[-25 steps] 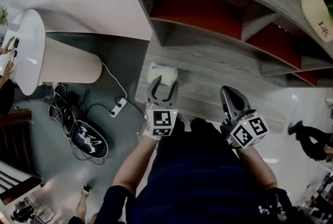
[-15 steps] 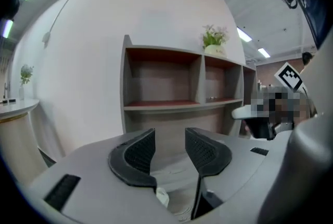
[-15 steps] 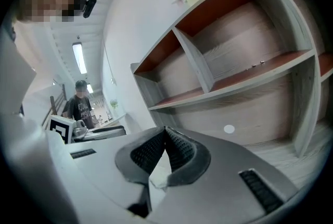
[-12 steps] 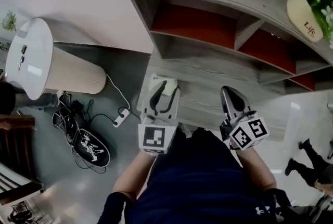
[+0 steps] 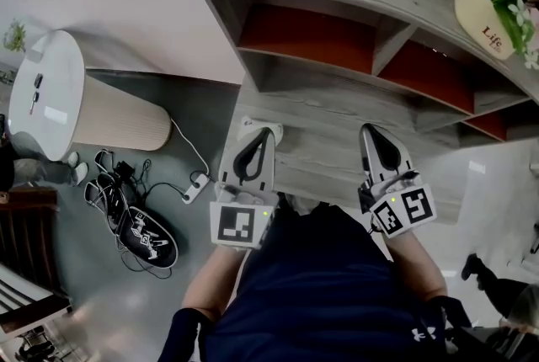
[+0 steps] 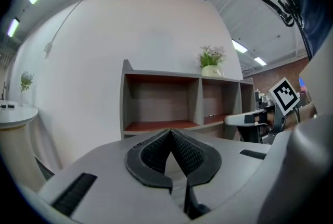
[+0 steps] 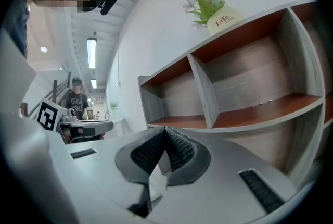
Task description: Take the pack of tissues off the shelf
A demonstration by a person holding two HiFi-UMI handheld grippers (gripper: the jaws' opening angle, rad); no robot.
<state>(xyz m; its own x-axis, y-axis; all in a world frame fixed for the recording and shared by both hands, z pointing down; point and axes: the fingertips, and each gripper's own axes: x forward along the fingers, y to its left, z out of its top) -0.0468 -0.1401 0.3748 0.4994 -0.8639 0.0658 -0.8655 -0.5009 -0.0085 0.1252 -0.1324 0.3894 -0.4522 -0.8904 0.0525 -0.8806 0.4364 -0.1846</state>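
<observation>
Before the shelf (image 5: 337, 112), holding level the left gripper (image 5: 268, 133), fingers (image 6: 153, 152) just closing together empty, and right gripper (image 5: 370, 130), fingers pressed together.

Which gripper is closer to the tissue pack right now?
The left gripper: the white pack peeks out beside its tip, while the right gripper is well off to the side.

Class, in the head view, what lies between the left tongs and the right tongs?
Only bare grey wood of the shelf, as the head view shows, between the left tongs, just closed on nothing, and the right tongs.
</observation>
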